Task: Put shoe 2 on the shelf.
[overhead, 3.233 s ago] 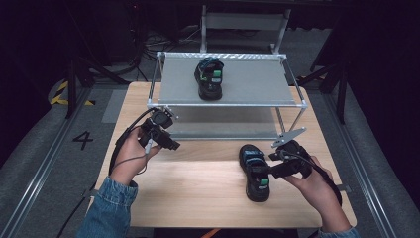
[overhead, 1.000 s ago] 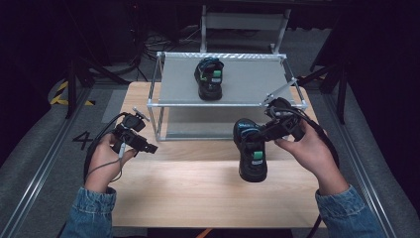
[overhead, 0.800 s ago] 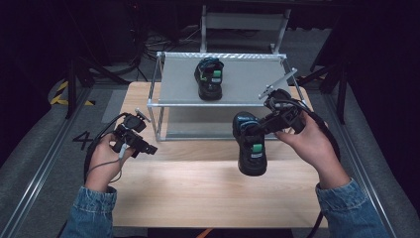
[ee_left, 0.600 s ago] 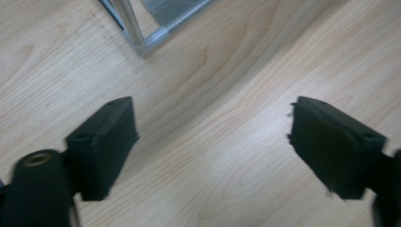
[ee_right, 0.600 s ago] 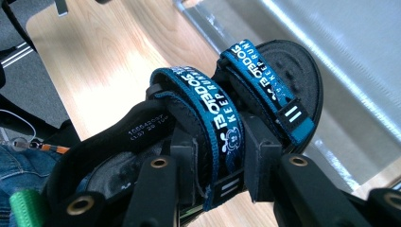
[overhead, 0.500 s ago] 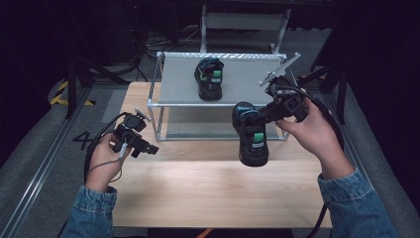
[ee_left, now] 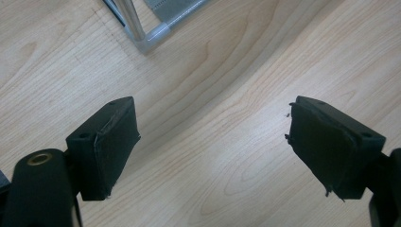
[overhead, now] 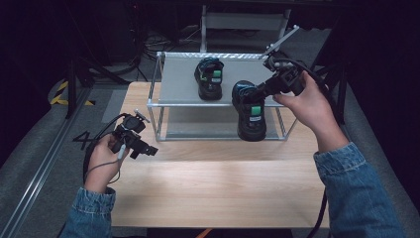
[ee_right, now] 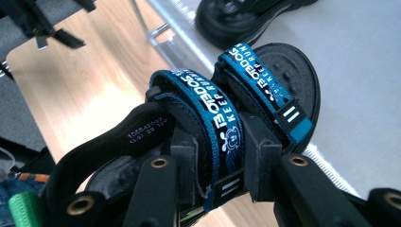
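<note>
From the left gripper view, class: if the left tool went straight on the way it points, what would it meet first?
Most likely the bare wooden table. The left tool is open and empty; the rack's corner post lies off to one side.

I hold a black sandal with blue straps up in the air by its front strap. Its toe end reaches over the front edge of the grey shelf, and its heel hangs down lower (there is a green tag by the heel). The other sandal of the pair sits flat on the shelf, I think with its toe pointing away from me.
</note>
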A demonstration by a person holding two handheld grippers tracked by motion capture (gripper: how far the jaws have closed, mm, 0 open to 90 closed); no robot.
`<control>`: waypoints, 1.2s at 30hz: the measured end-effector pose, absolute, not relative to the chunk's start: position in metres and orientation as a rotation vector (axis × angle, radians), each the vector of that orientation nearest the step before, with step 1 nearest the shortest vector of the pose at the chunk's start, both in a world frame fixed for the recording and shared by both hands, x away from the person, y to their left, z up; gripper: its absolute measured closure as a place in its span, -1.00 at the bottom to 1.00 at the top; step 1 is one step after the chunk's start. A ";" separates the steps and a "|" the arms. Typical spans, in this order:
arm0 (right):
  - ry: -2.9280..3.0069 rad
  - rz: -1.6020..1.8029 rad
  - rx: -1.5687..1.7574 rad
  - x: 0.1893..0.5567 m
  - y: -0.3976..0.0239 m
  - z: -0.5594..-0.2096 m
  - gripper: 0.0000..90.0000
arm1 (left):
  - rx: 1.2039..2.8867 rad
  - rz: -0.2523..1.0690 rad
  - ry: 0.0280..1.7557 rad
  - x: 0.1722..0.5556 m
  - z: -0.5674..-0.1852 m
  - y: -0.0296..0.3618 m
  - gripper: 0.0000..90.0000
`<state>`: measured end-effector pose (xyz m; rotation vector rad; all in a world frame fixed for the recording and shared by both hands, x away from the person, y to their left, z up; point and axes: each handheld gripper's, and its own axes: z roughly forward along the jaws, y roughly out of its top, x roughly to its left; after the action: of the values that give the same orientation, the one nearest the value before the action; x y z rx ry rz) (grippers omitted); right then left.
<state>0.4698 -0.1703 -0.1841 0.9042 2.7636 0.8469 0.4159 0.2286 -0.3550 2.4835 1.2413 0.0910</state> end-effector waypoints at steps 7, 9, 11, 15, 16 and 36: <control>2.746 0.852 0.940 0.494 -0.169 -0.182 0.55 | 2.493 0.109 1.231 0.411 -0.355 0.233 -0.62; 2.740 0.844 0.955 0.503 -0.169 -0.183 0.55 | 2.485 0.119 1.235 0.408 -0.356 0.235 -0.62; 2.737 0.841 0.962 0.510 -0.168 -0.184 0.55 | 2.494 0.138 1.217 0.407 -0.357 0.236 -0.62; 2.746 0.834 0.986 0.527 -0.165 -0.189 0.55 | 2.501 0.160 1.199 0.403 -0.358 0.236 -0.62; 2.754 0.839 0.989 0.532 -0.164 -0.191 0.54 | 2.499 0.162 1.200 0.403 -0.358 0.236 -0.62; 2.762 0.823 0.970 0.571 -0.140 -0.206 0.55 | 2.545 0.167 1.197 0.403 -0.364 0.233 -0.62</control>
<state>0.5708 -0.1402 -0.2065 0.9700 2.7623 0.8228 0.4031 0.2330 -0.3639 2.5455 1.1969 0.1670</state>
